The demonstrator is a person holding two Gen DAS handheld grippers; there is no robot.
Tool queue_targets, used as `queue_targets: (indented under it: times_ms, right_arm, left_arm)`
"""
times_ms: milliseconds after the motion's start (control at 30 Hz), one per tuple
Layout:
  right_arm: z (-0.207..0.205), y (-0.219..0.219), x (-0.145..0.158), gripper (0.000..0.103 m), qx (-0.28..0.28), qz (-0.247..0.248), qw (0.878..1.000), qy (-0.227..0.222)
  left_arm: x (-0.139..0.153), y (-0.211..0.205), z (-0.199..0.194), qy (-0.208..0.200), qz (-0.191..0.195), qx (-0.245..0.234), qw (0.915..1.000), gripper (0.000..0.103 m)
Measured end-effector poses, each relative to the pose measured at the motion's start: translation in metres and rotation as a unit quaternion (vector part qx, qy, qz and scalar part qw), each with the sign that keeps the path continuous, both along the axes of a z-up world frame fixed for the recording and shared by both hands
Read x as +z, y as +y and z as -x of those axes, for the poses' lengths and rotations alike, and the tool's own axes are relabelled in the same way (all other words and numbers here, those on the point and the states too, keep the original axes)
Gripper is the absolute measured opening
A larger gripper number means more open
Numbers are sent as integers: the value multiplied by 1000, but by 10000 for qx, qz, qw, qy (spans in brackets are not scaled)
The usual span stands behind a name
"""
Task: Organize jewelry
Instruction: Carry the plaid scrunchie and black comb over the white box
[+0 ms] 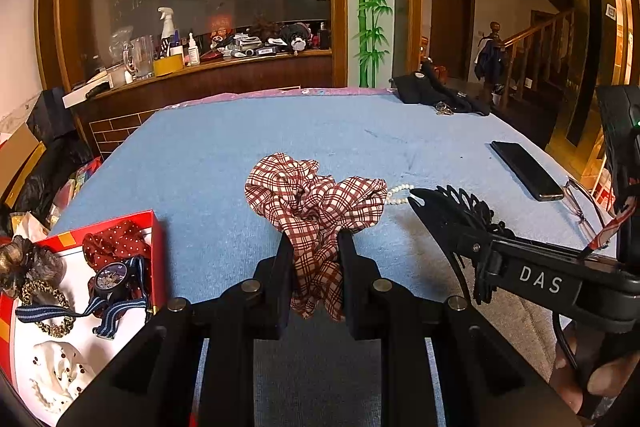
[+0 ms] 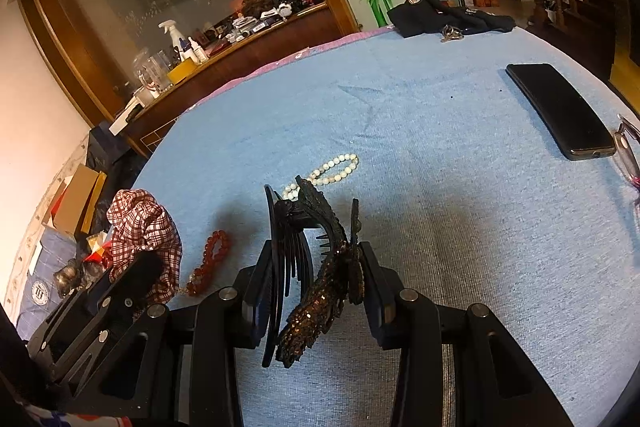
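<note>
My left gripper [image 1: 314, 251] is shut on a red-and-white checked scrunchie [image 1: 316, 203], held above the blue cloth; it also shows in the right wrist view [image 2: 144, 227]. My right gripper [image 2: 316, 259] is shut on a black sequinned hair claw clip [image 2: 316, 275], seen from the side in the left wrist view [image 1: 452, 215]. A white pearl bracelet [image 2: 328, 171] and a red bead bracelet [image 2: 210, 259] lie on the cloth. The red box [image 1: 158, 247] at lower left holds a dotted scrunchie [image 1: 116, 241], a watch [image 1: 112, 277] and a chain bracelet [image 1: 48, 307].
A black phone [image 2: 560, 111] and glasses [image 1: 584, 203] lie at the right on the blue cloth [image 2: 440, 187]. Black clothing and keys [image 2: 448, 15] sit at the far edge. A cluttered wooden counter [image 1: 224, 63] stands behind the table.
</note>
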State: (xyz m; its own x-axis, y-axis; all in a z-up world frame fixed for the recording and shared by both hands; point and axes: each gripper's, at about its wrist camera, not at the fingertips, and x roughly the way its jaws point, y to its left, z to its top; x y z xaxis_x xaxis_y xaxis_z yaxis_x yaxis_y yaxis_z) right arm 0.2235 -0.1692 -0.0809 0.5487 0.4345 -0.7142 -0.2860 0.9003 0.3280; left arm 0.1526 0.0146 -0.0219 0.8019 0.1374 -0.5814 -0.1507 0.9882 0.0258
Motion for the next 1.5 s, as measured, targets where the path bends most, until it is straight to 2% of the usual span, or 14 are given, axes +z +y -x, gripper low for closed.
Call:
queue_targets:
  times_ms: [267,433,600,767,1067,1333,1500]
  right_arm:
    - [1,1,-1,42,15,2,10000,-16]
    - [5,-5,0,42,-206,17,9998,0]
    - [40,-17,15,42,-323,-250,9991,-106]
    - [85,-12,24,42,-104,-488,9987,-127]
    - [142,47,45,42,732,-457,9956,-362]
    - [162,106,36,43,1298,-344,9907,-225]
    - [171,144,30,43,1615,-174,9865,-189]
  left_arm:
    - [1,2,0,-6,74,23,10000,19]
    - [8,9,5,23,225,116,9997,19]
    - [24,18,36,-70,400,99,9991,19]
    - [40,28,82,-261,325,83,9991,20]
    - [53,73,149,-513,186,591,9968,22]
    - [38,130,184,-488,178,1158,9919,22]
    - [20,168,192,-314,414,1487,9875,22]
